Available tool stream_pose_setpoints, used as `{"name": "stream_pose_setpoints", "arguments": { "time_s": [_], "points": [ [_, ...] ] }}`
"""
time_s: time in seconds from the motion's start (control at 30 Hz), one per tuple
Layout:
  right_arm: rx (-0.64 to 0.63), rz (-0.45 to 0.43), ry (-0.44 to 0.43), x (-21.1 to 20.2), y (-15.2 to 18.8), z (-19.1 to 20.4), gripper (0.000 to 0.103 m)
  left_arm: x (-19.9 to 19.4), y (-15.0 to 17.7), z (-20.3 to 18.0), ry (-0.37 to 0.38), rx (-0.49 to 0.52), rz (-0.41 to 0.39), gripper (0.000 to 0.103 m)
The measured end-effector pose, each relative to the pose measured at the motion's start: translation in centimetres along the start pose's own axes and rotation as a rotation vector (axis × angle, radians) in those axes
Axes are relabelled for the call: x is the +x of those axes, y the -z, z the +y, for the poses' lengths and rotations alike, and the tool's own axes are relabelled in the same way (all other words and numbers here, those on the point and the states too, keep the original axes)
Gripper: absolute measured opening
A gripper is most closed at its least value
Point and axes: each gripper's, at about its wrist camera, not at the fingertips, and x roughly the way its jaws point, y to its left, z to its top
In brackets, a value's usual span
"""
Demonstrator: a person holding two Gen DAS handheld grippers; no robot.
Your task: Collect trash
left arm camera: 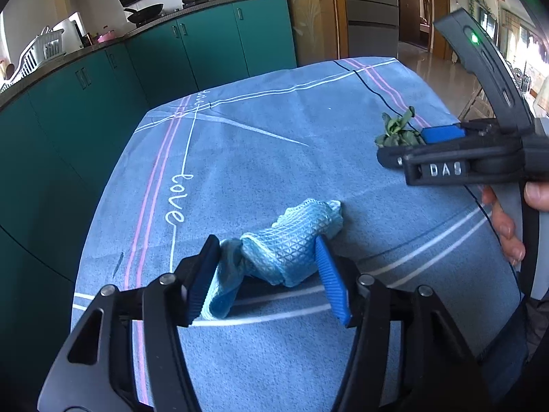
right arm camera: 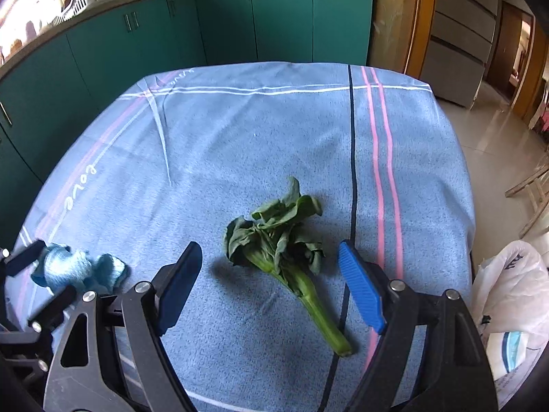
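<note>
The left tongs [left arm camera: 267, 274] are closed on a rag [left arm camera: 288, 240], its bunched middle pinched between the blue pads near the tabletop's [right arm camera: 240, 130] near edge. The right tongs [right arm camera: 271, 288] stand wide, pads on either side of a wilted green [right arm camera: 278, 237] without touching it; it lies toward the right edge, stalk pointing at the near edge.

This looks like the pick-up step for the green: the rag is secured and the vegetable is bracketed but not yet gripped. The next move probably calls for lowering the right tongs and closing across the firm stalk, not the limp leaves, then carrying it to the white plastic bag [right arm camera: 511, 292] just off the right edge.

The rag is a soft, light blue waffle-weave, crumpled and twisted. The green has crinkled dark leaves and a smooth, pale, tapering stalk. The tabletop wears a fuzzy blue cloth with pink, white and dark stripes.
</note>
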Motion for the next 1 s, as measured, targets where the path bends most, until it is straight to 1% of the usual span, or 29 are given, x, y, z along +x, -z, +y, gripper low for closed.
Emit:
{"name": "stream_pose_setpoints", "arguments": {
  "time_s": [0.1,0.3,0.43,0.5,0.57,0.6,0.63,0.67,0.73,0.77,0.87,1.0],
  "points": [
    [-0.027,0.002,0.016,0.3,0.1,0.5,0.080,0.4,-0.1,0.0,-0.002,0.005,0.006,0.062],
    [-0.034,0.005,0.006,0.4,0.1,0.6,0.080,0.9,0.4,-0.8,-0.016,0.054,0.016,0.062],
    [-0.034,0.004,0.005,0.4,0.1,0.5,0.079,1.2,0.4,-0.7,-0.012,0.051,0.025,0.062],
    [-0.038,-0.001,0.000,0.4,0.1,0.6,0.073,1.4,0.4,-0.7,-0.011,0.047,0.030,0.062],
    [-0.047,-0.011,-0.008,-0.1,0.3,0.6,0.054,1.5,0.4,-0.6,-0.009,0.042,0.034,0.061],
    [-0.048,-0.015,-0.009,-0.2,0.3,0.7,0.049,1.5,0.4,-0.6,-0.009,0.040,0.035,0.060],
    [-0.048,-0.019,-0.009,-0.3,0.3,0.7,0.037,1.5,0.4,-0.6,-0.010,0.037,0.036,0.058],
    [-0.045,-0.021,-0.014,-0.4,0.3,0.6,0.029,1.5,0.3,-0.5,-0.010,0.032,0.038,0.055],
    [-0.038,-0.022,-0.031,-0.6,0.3,0.4,0.026,1.6,0.3,-0.3,-0.013,0.021,0.042,0.049],
    [-0.037,-0.026,-0.036,-0.7,0.3,0.4,0.024,1.6,0.3,-0.2,-0.010,0.013,0.043,0.047],
    [-0.034,-0.048,-0.049,-1.4,0.3,0.2,0.022,1.2,0.2,0.1,0.006,-0.012,0.035,0.043],
    [-0.001,-0.112,-0.084,-3.2,0.2,-0.8,0.021,-0.2,-0.3,0.7,0.005,-0.032,-0.003,0.042]
  ]
}}
